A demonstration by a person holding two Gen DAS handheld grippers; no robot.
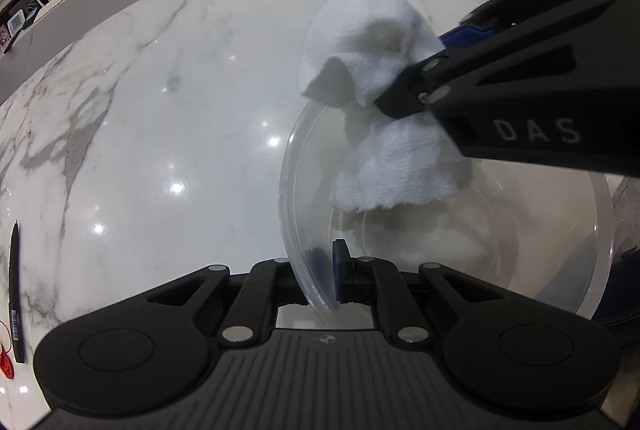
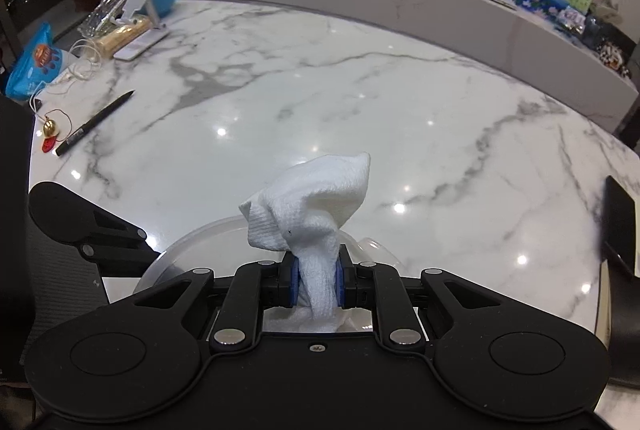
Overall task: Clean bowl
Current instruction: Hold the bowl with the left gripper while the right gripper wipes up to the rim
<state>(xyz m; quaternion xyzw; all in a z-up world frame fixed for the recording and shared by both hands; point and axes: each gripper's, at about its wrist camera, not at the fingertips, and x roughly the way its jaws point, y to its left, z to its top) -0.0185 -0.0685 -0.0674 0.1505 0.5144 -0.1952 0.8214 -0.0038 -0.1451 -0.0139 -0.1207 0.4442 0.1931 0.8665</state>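
Observation:
A clear plastic bowl (image 1: 552, 262) rests on the white marble table (image 1: 160, 133). My left gripper (image 1: 324, 278) is shut on the bowl's near rim, one blue pad inside the wall and one outside. A crumpled white cloth (image 1: 376, 69) hangs over the bowl, with its lower folds inside it. My right gripper (image 1: 416, 77) comes in from the right and is shut on that cloth. In the right wrist view the cloth (image 2: 308, 205) is pinched between the blue pads of the right gripper (image 2: 317, 284), and the bowl's rim (image 2: 192, 242) shows just behind it.
A black pen (image 2: 94, 123) and a small red and gold charm (image 2: 50, 133) lie at the table's left. A blue snack bag (image 2: 32, 65), a phone stand (image 2: 140, 13) and a cable sit far left. A dark flat object (image 2: 620, 222) lies at the right edge.

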